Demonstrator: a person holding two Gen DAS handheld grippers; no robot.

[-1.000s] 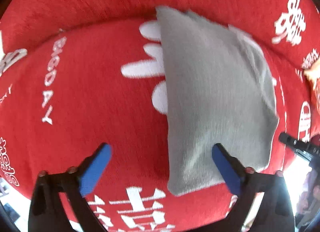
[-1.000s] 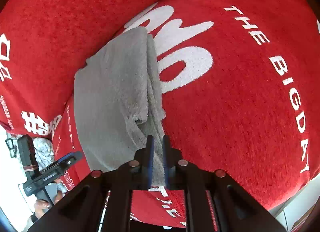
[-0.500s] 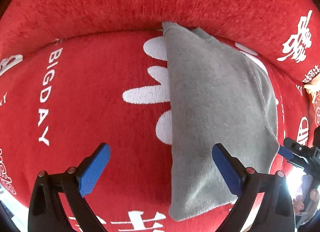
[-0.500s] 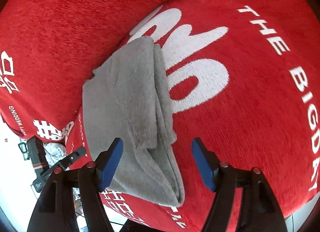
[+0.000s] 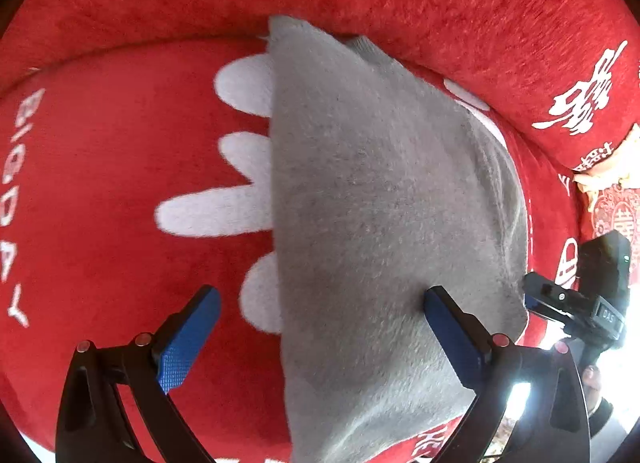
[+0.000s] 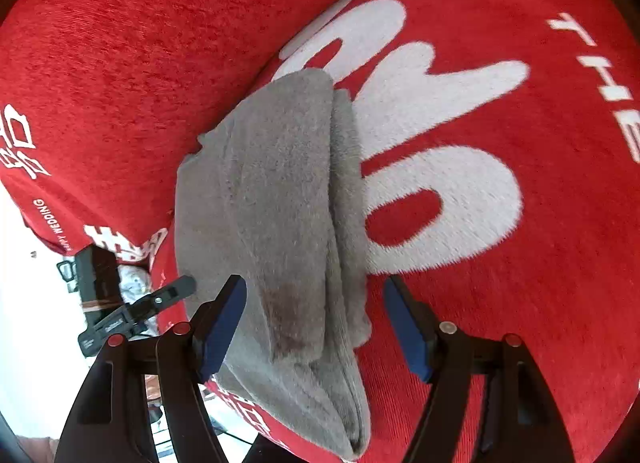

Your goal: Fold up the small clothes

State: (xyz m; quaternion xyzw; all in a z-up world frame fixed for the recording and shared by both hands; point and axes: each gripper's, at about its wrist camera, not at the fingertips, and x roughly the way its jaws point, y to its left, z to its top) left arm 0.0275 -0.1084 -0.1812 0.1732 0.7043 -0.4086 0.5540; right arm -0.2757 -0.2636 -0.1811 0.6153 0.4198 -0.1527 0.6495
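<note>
Each gripper consists of two black fingers with triangular cut-outs in their frames. The left gripper (image 5: pixel 320 333) carries blue textured pads (image 5: pixel 188 337) on the inner finger faces, and red round fasteners (image 5: pixel 142 339) sit at the finger joints. The right gripper (image 6: pixel 316 327) has the same blue pads (image 6: pixel 222 323) and red and silver fasteners (image 6: pixel 447 327).

The red cover (image 6: pixel 520 303) reads "THE", "BIGDAY" and "HAPPY WEDDING" in white, among white Chinese characters
</note>
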